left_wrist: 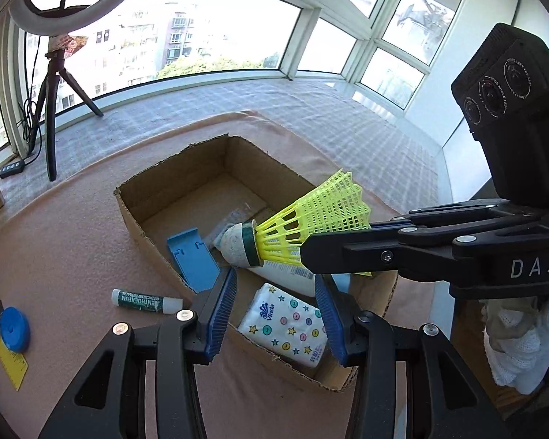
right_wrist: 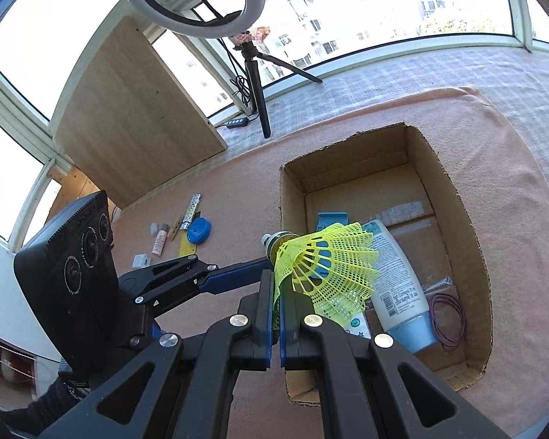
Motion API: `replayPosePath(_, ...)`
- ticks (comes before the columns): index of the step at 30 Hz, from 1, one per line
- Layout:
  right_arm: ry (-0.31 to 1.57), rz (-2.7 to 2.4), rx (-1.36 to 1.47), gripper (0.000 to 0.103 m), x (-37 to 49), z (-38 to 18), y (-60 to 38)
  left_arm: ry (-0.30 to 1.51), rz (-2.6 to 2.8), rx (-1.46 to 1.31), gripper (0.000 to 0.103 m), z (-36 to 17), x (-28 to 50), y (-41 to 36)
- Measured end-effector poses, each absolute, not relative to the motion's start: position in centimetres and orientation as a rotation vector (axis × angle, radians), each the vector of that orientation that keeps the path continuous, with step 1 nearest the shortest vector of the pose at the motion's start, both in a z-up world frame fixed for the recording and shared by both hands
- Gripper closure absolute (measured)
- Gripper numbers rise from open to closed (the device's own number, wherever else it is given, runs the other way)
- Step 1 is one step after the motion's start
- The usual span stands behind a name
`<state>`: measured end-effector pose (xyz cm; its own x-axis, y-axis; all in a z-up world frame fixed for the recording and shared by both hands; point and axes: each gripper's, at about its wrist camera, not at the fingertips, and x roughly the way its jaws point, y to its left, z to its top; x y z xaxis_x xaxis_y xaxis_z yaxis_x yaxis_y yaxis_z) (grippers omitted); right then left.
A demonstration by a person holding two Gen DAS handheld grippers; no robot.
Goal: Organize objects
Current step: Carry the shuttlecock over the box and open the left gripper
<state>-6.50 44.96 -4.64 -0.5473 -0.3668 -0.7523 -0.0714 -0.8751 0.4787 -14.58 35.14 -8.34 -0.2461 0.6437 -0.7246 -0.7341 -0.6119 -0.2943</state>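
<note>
I've got the shuttlecock [right_wrist: 322, 274] pinched by its yellow skirt in my right tool [right_wrist: 274, 314], pads pressed together on the mesh, and it hangs over the near-left part of the cardboard box [right_wrist: 472, 219], roughly at twelve o'clock from those fingertips. Its long axis runs cork-first toward ten o'clock in the right view, so the nose sits about over the box's left wall while the skirt flares over the inside; my guess is I need to carry it a little toward two o'clock before letting go. My left tool [left_wrist: 280, 314] is spread partway and holds nothing; it hovers by the box's near corner, so the right hand is plainly the one on the job. The left view shows me the tissue pack [left_wrist: 285, 323] and a blue holder [left_wrist: 194, 259] in the box, and a lip balm [left_wrist: 146, 300] out on the bench at nine. The right view alone shows the lotion bottle [right_wrist: 399, 285] full length and thin purple bands [right_wrist: 448, 314] beside it.
</note>
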Motion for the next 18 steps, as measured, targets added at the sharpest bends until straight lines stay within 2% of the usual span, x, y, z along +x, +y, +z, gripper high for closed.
replayPosePath(2,-0.695,-2.537,1.394,0.097,-6.0,-4.6,45.4,0.144,1.96,-1.076,0.053,-8.2,-14.3,35.6)
replayPosePath(3,-0.687,-2.555,1.395,0.094,-5.8,-4.5,45.6,0.149,1.963,-1.087,0.041,-8.2,-14.2,35.8)
replayPosePath(4,-0.674,-2.576,1.404,0.077,-5.6,-4.4,45.7,0.149,1.966,-1.101,0.025,-8.2,-14.1,35.7)
replayPosePath(5,-0.663,-2.597,1.415,0.063,-5.4,-4.4,45.8,0.144,1.968,-1.109,0.021,-8.3,-14.1,35.7)
replayPosePath(6,-0.648,-2.635,1.425,0.038,-5.3,-4.4,46.1,0.14,1.969,-1.11,0.021,-8.3,-14.0,35.6)
replayPosePath(7,-0.632,-2.677,1.421,0.034,-5.0,-4.2,46.2,0.142,1.971,-1.113,0.021,-8.3,-13.8,35.3)
replayPosePath(18,-0.672,-2.708,1.414,0.034,-4.5,-4.5,46.2,0.099,2.028,-1.135,0.021,-8.6,-14.2,31.3)
